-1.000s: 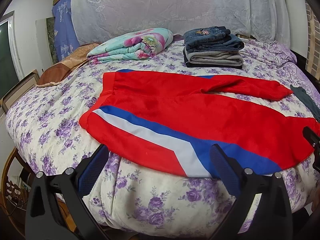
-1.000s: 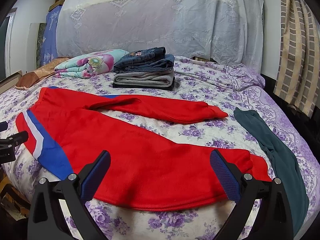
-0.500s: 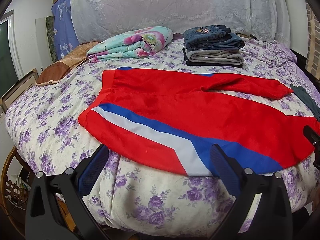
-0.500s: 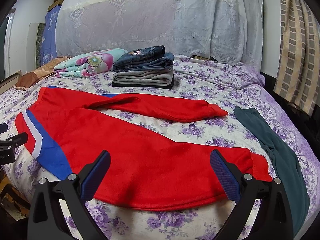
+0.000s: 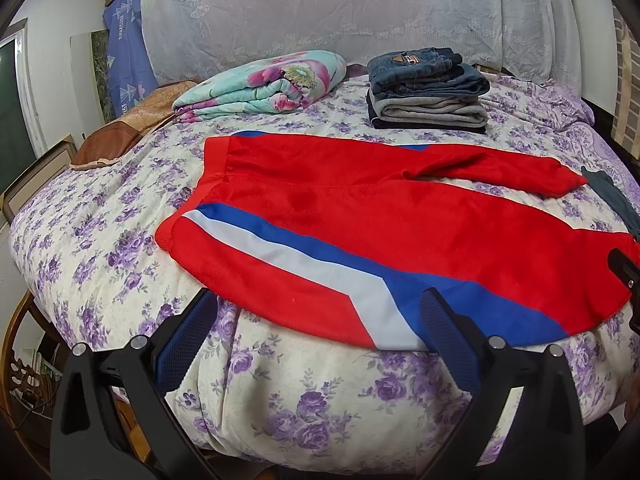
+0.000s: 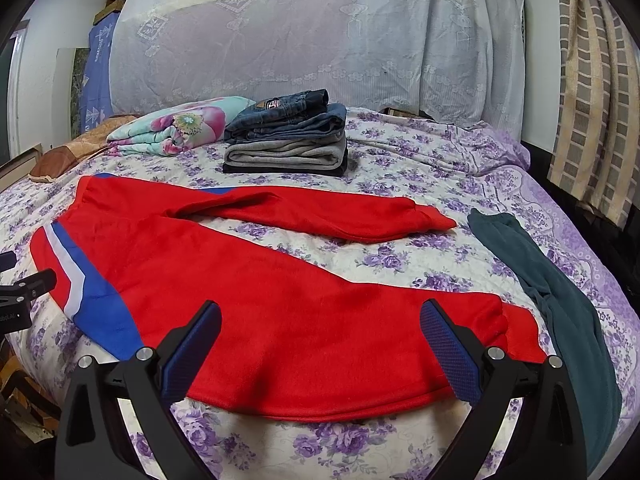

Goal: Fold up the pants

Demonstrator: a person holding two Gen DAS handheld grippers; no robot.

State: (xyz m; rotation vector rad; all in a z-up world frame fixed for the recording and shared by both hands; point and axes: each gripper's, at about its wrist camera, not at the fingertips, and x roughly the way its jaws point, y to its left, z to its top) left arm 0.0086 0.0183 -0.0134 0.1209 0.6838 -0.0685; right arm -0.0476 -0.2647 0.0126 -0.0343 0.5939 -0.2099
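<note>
Red pants (image 5: pixel 400 216) with a blue and white side stripe lie spread flat across the bed, waistband at the left, legs running right; they also show in the right wrist view (image 6: pixel 280 304). The far leg is bent and lies apart from the near leg. My left gripper (image 5: pixel 320 320) is open and empty, hovering at the bed's front edge just short of the striped hip. My right gripper (image 6: pixel 320 328) is open and empty, over the near leg close to its cuff.
A stack of folded jeans and grey pants (image 5: pixel 428 88) sits at the back of the bed, beside a folded floral blanket (image 5: pixel 264 84). A dark green garment (image 6: pixel 560 292) lies at the right. A brown pillow (image 5: pixel 120 136) lies at the left edge.
Both grippers have pulled back and risen slightly, so the pants sit a little farther off. The pants have not moved.
</note>
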